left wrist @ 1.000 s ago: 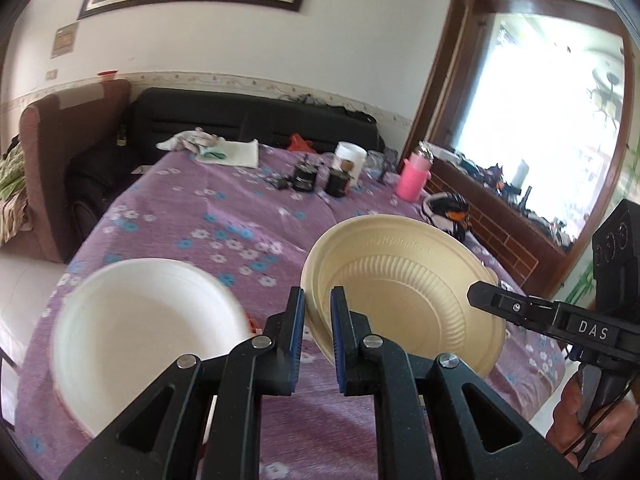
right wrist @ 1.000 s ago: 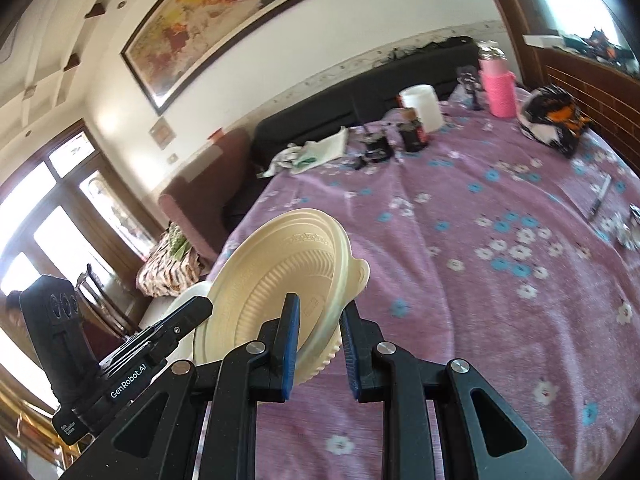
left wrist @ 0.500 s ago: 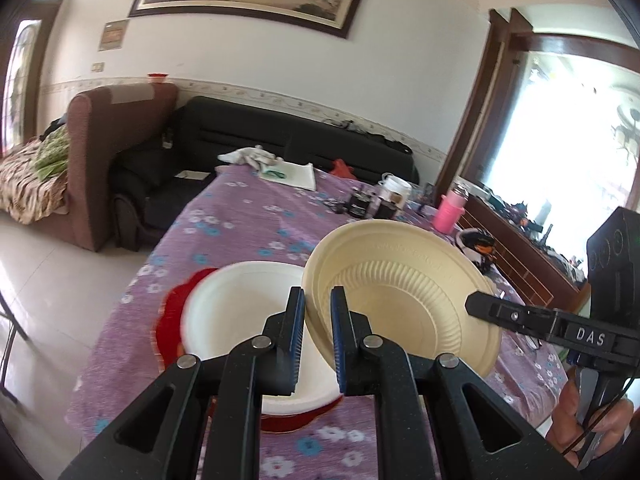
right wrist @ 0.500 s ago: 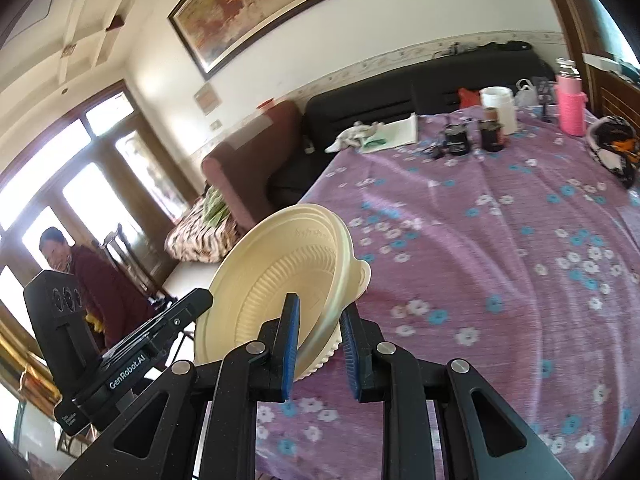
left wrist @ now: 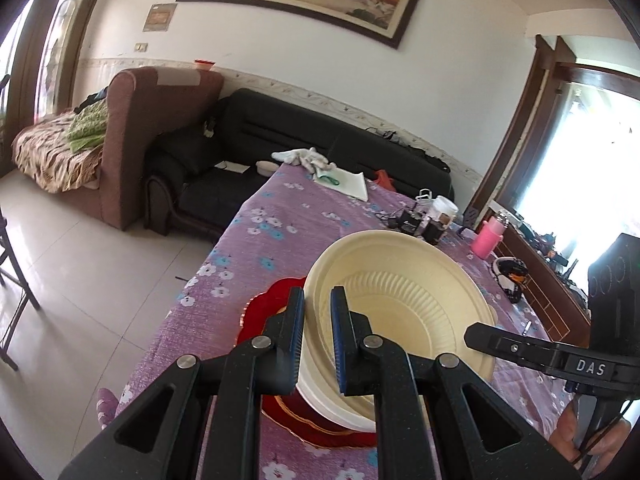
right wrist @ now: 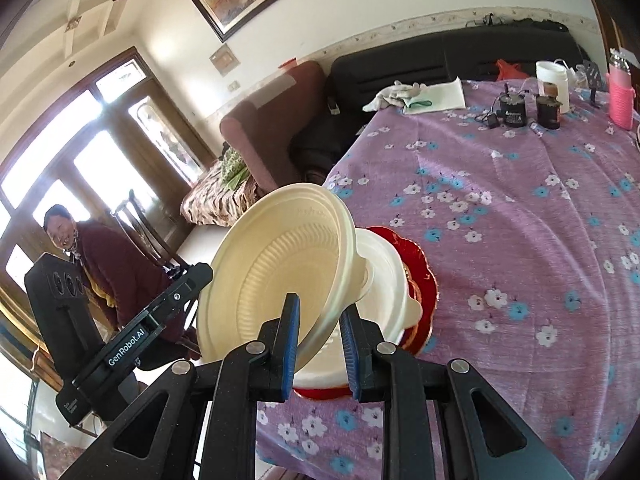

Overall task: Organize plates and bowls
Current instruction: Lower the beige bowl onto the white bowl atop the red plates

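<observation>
I hold the cream bowl (left wrist: 404, 308) with both grippers at once, each pinching its rim from an opposite side. My left gripper (left wrist: 318, 340) has its jaws closed on the near rim, one blue-padded finger outside the wall and the other inside the cavity, so the ribbed inside of the bowl opens just ahead of it and to its right. My right gripper (right wrist: 318, 344) is likewise clamped on the rim, with the bowl (right wrist: 276, 276) rising ahead of it and leaning to its left, its hollow tilted toward my left gripper's body (right wrist: 132, 336). In the left wrist view, the right gripper's black arm (left wrist: 552, 356) reaches in from the right to the bowl's far edge. The bowl is tilted and lifted clear of the worktop (right wrist: 520, 208), which is covered with a purple flowered cloth. Directly beneath it, just ahead of my right gripper, a white plate (right wrist: 384, 276) lies on a red plate (right wrist: 424, 276); from the left gripper the red plate (left wrist: 264, 312) shows below and to the left of the fingers, with the white one (left wrist: 332, 404) under the bowl. I cannot tell whether the bowl's lower edge touches the white plate. Far ahead on the worktop stand a pink bottle (right wrist: 621, 96), a white jar (right wrist: 553, 80) and a folded white cloth (right wrist: 434, 96).
</observation>
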`<move>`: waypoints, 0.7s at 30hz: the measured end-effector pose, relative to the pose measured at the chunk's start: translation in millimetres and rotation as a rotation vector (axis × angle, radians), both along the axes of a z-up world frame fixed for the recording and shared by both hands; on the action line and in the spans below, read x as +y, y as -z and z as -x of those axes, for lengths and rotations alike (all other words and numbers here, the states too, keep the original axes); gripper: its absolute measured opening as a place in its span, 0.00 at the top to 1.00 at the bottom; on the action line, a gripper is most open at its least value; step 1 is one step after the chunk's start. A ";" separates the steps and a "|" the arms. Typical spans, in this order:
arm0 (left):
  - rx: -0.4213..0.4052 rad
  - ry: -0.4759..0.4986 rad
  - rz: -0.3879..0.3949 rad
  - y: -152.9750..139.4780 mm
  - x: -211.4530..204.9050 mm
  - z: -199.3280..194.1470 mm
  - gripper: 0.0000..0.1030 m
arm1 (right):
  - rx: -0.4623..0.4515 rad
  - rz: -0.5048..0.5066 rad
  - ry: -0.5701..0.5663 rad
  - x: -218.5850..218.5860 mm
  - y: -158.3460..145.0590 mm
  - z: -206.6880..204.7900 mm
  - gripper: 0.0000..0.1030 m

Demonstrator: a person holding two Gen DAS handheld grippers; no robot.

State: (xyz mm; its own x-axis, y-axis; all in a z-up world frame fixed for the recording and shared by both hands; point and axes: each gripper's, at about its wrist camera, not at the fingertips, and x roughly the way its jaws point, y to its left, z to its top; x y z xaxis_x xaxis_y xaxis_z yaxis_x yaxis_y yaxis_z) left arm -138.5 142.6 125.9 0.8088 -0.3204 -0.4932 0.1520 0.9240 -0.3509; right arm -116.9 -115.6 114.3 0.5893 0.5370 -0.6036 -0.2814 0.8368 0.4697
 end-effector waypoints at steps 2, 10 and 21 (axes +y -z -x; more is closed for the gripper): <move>0.008 -0.004 0.003 3.7 2.3 -5.6 0.89 | 0.015 0.002 -0.001 3.5 3.3 -6.2 0.78; 0.056 0.015 0.015 19.9 -1.3 -21.0 0.89 | 0.057 0.004 0.027 0.4 17.2 -17.9 0.78; 0.079 0.013 0.014 28.6 -4.8 -23.7 0.89 | 0.105 -0.003 0.023 -0.4 29.4 -18.5 0.77</move>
